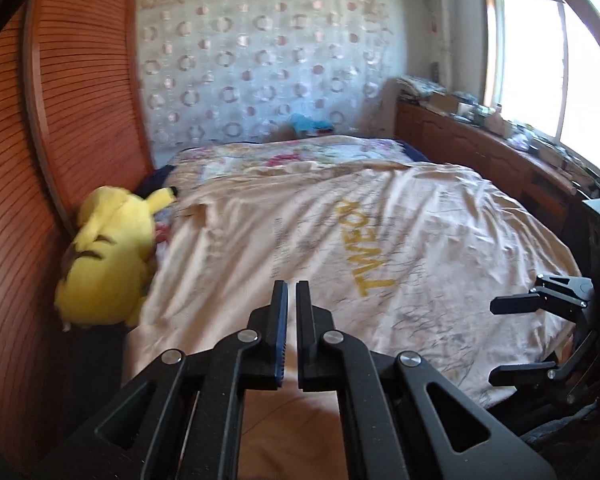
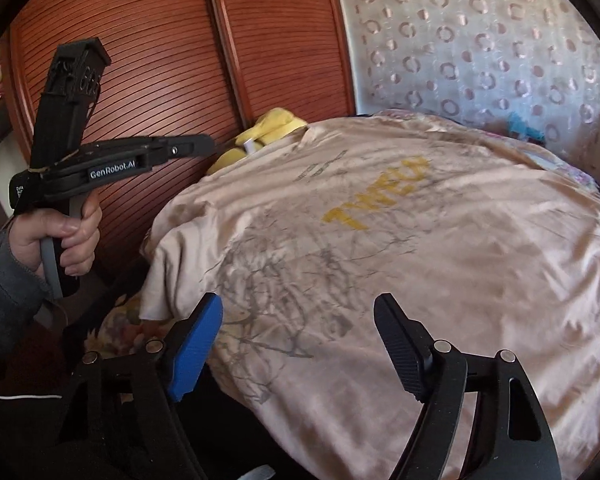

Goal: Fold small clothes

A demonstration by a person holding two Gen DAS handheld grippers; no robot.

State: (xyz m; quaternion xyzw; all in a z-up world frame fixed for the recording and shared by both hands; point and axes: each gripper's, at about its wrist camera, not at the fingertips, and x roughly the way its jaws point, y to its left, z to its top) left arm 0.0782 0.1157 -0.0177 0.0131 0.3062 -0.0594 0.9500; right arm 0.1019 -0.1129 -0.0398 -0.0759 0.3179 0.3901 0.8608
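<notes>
A pale pink T-shirt (image 1: 340, 240) with yellow lettering lies spread flat over the bed, its print facing up (image 2: 420, 260). My left gripper (image 1: 292, 286) is shut, with nothing visible between its fingers, and hangs above the shirt's near left part. In the right wrist view a hand holds it up at the left (image 2: 212, 144), clear of the cloth. My right gripper (image 2: 300, 304) stands open over the shirt's near edge, the cloth below and between its blue pad (image 2: 198, 344) and black pad, neither pressing on it. It also shows at the right in the left wrist view (image 1: 494, 342).
A yellow plush toy (image 1: 108, 256) lies at the bed's left side against the slatted wooden wardrobe doors (image 2: 140, 60). A floral bedcover (image 1: 280, 156) shows beyond the shirt. A patterned curtain (image 1: 260, 72) hangs at the back. A cluttered wooden counter (image 1: 480, 136) runs under the window on the right.
</notes>
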